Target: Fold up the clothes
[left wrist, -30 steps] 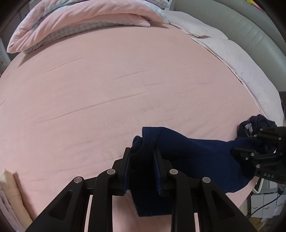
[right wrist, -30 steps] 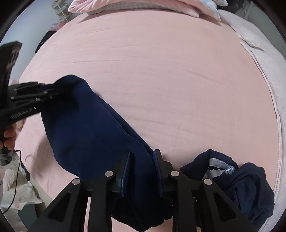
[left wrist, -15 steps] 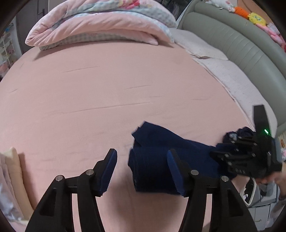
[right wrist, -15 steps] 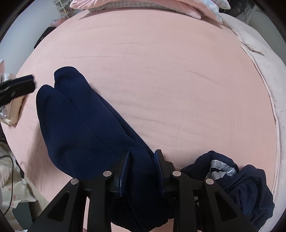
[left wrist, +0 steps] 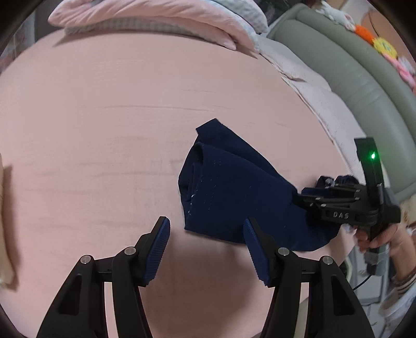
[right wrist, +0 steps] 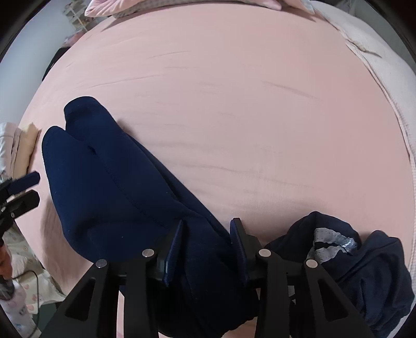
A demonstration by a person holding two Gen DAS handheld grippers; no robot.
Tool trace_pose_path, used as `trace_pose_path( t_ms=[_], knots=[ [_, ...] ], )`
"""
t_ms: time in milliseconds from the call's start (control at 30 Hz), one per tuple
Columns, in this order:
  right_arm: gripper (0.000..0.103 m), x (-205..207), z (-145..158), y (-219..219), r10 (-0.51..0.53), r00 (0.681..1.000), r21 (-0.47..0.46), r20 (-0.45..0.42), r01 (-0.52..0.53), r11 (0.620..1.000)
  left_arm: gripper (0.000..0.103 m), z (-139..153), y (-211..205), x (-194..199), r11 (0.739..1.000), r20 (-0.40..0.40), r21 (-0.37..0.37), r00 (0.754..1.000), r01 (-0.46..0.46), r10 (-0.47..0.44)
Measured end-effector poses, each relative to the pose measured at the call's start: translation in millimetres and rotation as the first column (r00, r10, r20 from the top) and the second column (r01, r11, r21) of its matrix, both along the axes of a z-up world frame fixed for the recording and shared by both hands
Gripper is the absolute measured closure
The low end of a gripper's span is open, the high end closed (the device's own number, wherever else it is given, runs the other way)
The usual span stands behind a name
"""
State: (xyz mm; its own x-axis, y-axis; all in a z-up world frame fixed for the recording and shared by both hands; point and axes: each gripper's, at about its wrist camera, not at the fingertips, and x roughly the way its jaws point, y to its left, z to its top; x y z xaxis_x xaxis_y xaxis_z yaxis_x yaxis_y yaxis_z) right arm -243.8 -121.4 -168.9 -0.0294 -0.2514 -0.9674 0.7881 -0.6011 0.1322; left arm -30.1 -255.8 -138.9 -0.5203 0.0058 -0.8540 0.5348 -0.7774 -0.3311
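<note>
A: Left wrist view. My left gripper (left wrist: 206, 247) is released: jaws spread wide, nothing between them, held just short of the near edge of the garment (left wrist: 234, 197). The garment is navy, folded, and lies flat on the sheet (left wrist: 104, 130).

B: Right gripper?

A: This view shows it from the side. The right gripper (left wrist: 301, 193) is at the garment's right end, with a green light on its body and a hand (left wrist: 377, 234) on its handle. Its jaws are hidden here. The right wrist view settles it: the right gripper (right wrist: 208, 241) is clenched on the garment (right wrist: 117, 187), with cloth bunched between the pads.

B: What else does only the right view show?

A: A second dark bundle (right wrist: 364, 265) with a pale mesh lining, just right of the gripper and apart from the garment. At the left edge, the left gripper (right wrist: 24, 188) tips and a beige stack (right wrist: 26, 145).

B: Containers?

A: I see none in either view.

B: Surface and room?

A: A pink sheet covers the bed. A pink quilt (left wrist: 156, 18) is piled at the far end. The left view shows a grey padded headboard (left wrist: 351, 70) at right with soft toys (left wrist: 382, 44) on top. The right view shows a pale wall (right wrist: 31, 57) at left.
</note>
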Motion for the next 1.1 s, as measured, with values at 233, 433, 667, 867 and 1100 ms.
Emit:
trace_pose_path(
  t_ms=[233,433,667,867,1100],
  knots=[
    [0.065,-8.7,-0.8,5.6,-0.026,0.999,-0.014,0.02,0.026,1.0,0.036,-19.6,-4.7,2.3,0.979,-0.044,0.203,0.998,-0.029,0.039],
    [0.064,-13.6,-0.9,11.6,-0.057,0.998,-0.038,0.042,0.058,0.998,0.035,-43.9,-5.7,8.5,0.924,-0.049,0.37,0.991,-0.096,0.122],
    [0.063,-2.3,-0.3,9.1,-0.069,0.997,-0.045,0.041,0.071,0.996,0.03,-56.4,-4.7,-2.4,0.895,-0.088,0.426,0.979,-0.132,0.186],
    [0.063,-5.0,1.9,12.7,-0.077,0.996,-0.053,0.046,0.079,0.995,0.027,-61.0,-4.9,-16.5,0.889,-0.1,0.426,0.967,-0.171,0.234],
    [0.063,-6.7,5.7,14.1,-0.079,0.996,-0.043,0.043,0.081,0.996,0.026,-66.3,-4.7,-30.3,0.895,-0.096,0.374,0.949,-0.244,0.299]
  ],
)
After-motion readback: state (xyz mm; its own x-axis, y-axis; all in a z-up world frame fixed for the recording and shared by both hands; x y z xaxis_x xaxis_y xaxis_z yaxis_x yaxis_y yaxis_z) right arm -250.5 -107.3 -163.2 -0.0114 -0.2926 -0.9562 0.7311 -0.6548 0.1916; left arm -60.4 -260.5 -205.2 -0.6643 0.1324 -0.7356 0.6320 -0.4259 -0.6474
